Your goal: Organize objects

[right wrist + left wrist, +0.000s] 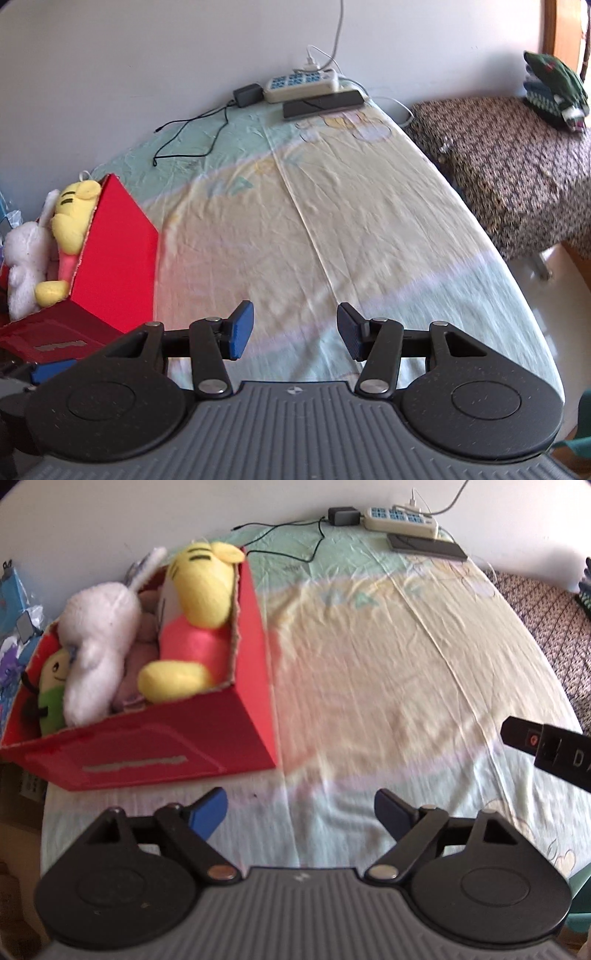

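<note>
The left gripper (301,812) is spread wide, its two blue fingertips (208,810) far apart with nothing between them. The right gripper (295,330) also stands parted, blue pads (240,328) facing each other across an empty gap. Part of the right gripper's black body shows at the right edge of the left wrist view

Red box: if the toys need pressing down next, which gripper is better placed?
Left, probably. The left gripper is open and empty with the red box and yellow toy just ahead. The right gripper, also open, faces bare sheet, box off to its side.
</note>
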{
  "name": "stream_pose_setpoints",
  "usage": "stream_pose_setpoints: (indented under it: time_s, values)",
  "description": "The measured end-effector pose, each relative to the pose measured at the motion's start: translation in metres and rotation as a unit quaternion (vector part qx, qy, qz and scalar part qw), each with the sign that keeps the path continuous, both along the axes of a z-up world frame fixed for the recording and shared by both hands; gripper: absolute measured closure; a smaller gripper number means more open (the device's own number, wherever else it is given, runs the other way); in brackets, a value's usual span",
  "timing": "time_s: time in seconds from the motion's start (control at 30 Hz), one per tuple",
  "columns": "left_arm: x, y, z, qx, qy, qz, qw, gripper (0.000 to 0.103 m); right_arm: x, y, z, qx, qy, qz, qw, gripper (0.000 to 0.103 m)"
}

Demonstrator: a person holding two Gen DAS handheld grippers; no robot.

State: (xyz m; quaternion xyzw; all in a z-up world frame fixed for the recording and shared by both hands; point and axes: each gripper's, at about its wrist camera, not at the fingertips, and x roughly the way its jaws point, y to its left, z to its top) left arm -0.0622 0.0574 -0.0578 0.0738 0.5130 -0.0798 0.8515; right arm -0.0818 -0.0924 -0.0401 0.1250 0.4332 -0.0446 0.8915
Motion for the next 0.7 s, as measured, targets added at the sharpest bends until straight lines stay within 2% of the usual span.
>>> stream_pose_setpoints:
  time_s: [0.23, 0.43, 0.7]
  values:
    - [-0.005, 0.0, -0.004, 0.012, -0.002, 0.011, 0.9999, 0.015, -0.002, 0.0, -0.008, -0.003, 0.014, 0.004, 1.0, 0.048]
    - [-0.005, 0.004, -0.011, 0.01, 0.013, 0.017, 0.9997, 0.015, -0.002, 0.008, -0.011, -0.024, 0.022, 0.016, 0.999, 0.045]
    - [-0.006, 0.012, -0.013, 0.01, 0.012, 0.025, 0.9996, 0.012, -0.001, 0.022, -0.013, -0.043, 0.029, 0.032, 0.998, 0.041]
